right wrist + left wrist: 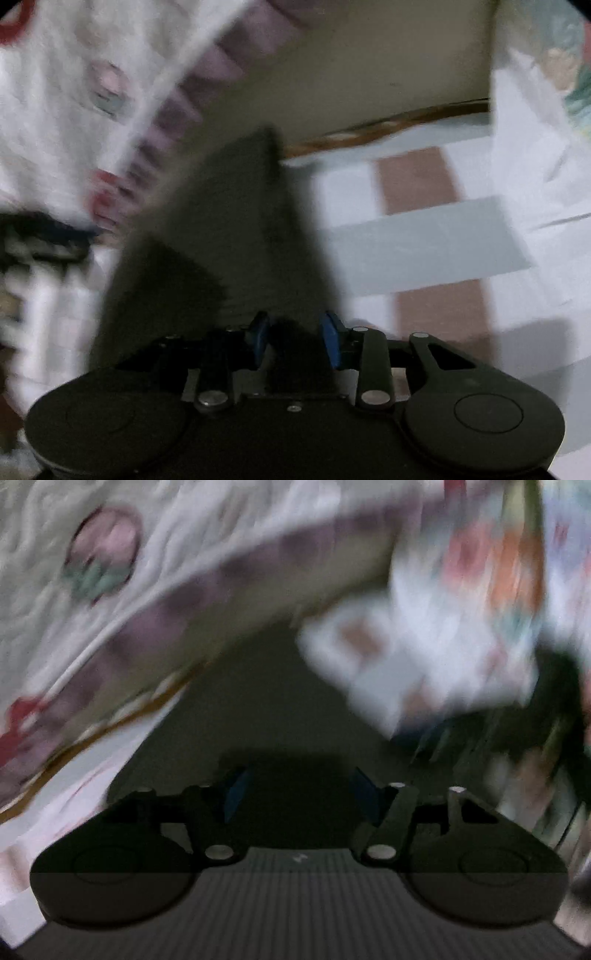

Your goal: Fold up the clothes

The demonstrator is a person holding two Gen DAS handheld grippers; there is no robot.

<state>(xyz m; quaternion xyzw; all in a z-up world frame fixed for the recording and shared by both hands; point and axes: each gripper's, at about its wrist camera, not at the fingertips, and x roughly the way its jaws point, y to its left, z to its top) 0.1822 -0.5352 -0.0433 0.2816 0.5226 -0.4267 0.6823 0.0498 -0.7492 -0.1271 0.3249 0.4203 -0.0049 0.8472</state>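
Observation:
Both views are motion-blurred. A dark grey garment (229,236) hangs from between the blue pads of my right gripper (295,341) and spreads up and left over the bed. In the left wrist view the same dark cloth (291,716) fills the middle, and a dark fold of it sits between the blue pads of my left gripper (299,794), whose jaws stand fairly wide apart. A white patterned garment (424,642) lies bunched at the right of the left wrist view.
A white quilt with flower prints and a purple border (110,602) covers the left side; it also shows in the right wrist view (74,110). A sheet with brown and grey stripes (424,236) lies at the right. A beige wall (369,74) and wooden bed edge (388,122) are behind.

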